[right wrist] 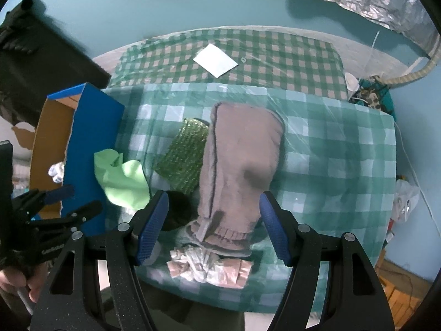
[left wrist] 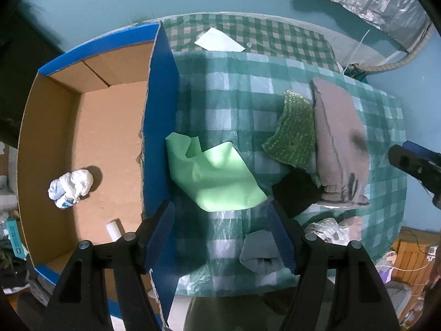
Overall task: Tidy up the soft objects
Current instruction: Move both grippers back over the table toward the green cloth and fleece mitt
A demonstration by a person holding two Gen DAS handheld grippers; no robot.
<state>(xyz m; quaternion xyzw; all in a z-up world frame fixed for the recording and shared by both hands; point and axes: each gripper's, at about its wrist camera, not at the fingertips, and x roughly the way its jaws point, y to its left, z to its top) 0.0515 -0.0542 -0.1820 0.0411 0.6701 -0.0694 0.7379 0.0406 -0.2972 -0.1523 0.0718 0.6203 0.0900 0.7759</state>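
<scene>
Several soft items on one checked worktop [left wrist: 242, 102]: blue-sided cardboard box [left wrist: 161, 115] at its left edge, holding a crumpled white wad [left wrist: 71, 189]; grey-brown garment [right wrist: 242, 162] at centre; light green cloth [left wrist: 215, 178] against the box wall; sparkly green pad [left wrist: 292, 132] touching the garment. Left hand-held gripper [left wrist: 220, 237] and right hand-held gripper [right wrist: 213, 226] hover, jaws apart, nothing between them.
</scene>
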